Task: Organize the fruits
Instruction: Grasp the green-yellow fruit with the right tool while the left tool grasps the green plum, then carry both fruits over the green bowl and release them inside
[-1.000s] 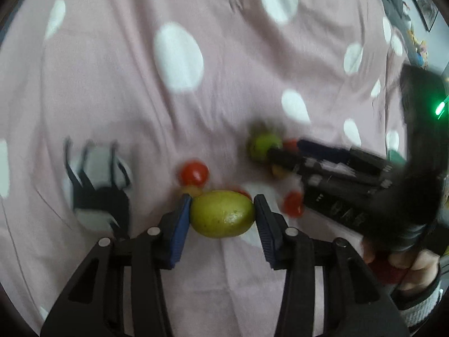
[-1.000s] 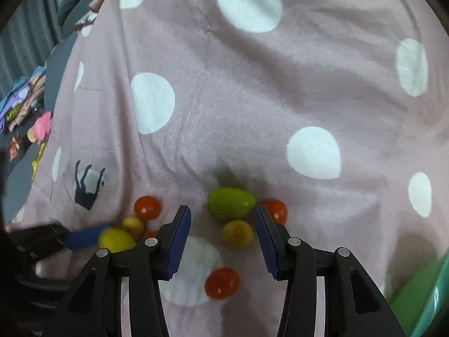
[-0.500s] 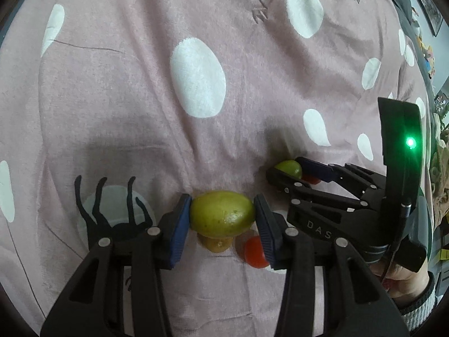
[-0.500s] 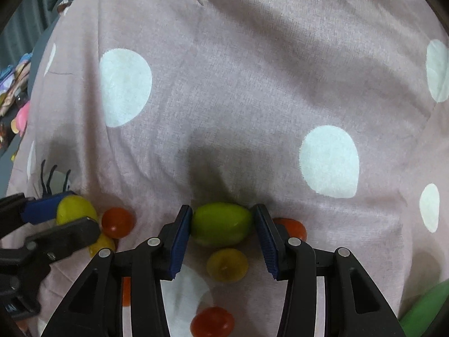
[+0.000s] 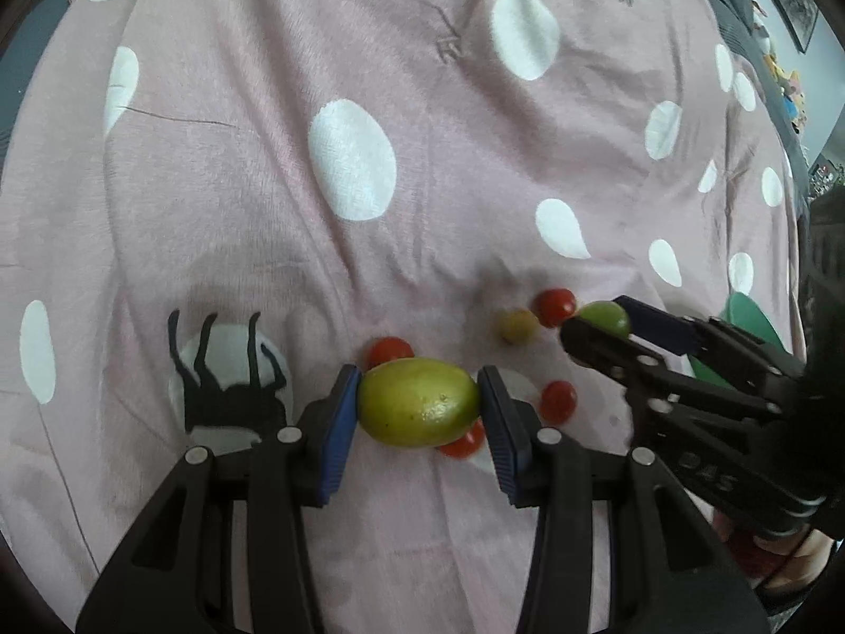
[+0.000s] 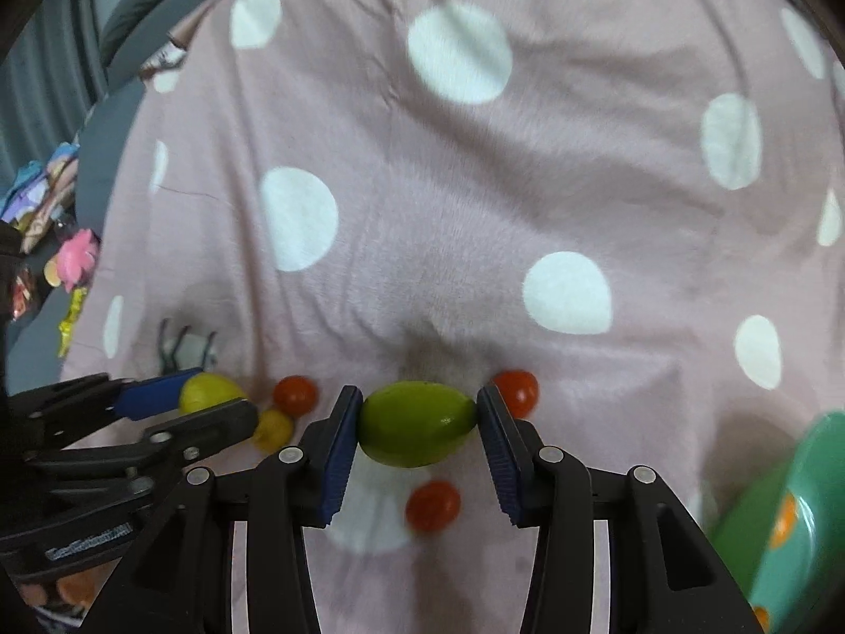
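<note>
Both grippers hold a fruit each, lifted over the spotted blanket.

The left gripper (image 5: 420, 409) has its jaws clamped on a yellow-green fruit (image 5: 417, 402); the right gripper (image 6: 420, 422) has its jaws pressed on a green fruit (image 6: 417, 423). This looks like the carry step: both fruits are picked, neither is put down. Small red tomatoes (image 6: 432, 504) and a small yellow fruit (image 5: 518, 325) lie loose on the blanket (image 5: 264, 158), near each other. A green bowl (image 6: 792, 502) shows at the right edge; its inside is hidden, so I cannot tell what it holds. The next move likely calls for carrying each fruit level to the bowl without squeezing harder.
</note>
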Demonstrator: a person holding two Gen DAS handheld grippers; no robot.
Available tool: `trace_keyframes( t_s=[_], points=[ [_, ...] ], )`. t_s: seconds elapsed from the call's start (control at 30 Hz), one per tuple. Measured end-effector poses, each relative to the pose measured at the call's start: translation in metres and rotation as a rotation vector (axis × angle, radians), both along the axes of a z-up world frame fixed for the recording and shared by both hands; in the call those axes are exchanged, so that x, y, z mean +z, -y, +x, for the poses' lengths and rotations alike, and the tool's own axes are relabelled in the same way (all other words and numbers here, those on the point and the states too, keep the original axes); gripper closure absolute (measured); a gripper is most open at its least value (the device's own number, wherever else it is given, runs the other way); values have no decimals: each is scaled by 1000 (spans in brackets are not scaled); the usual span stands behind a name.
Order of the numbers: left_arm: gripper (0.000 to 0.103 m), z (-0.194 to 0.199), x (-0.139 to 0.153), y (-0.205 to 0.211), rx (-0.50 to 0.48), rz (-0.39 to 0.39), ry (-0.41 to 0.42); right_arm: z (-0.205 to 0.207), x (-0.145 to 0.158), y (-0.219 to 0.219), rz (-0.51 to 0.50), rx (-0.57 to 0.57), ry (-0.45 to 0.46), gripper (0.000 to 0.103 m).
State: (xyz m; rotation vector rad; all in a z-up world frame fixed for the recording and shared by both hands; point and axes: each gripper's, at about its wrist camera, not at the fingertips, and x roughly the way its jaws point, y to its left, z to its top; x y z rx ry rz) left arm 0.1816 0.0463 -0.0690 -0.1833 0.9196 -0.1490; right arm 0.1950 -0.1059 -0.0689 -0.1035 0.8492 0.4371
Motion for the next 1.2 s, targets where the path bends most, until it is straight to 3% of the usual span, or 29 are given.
trace_keyframes(
  t_s=[0.47,1.2],
  points=[
    [58,-70,14,24,-38,42,5,-73,29,34,56,-45,42,57],
    [58,-92,54,130,-241,132,84,-134,54,129,144,-236,117,56]
  ],
)
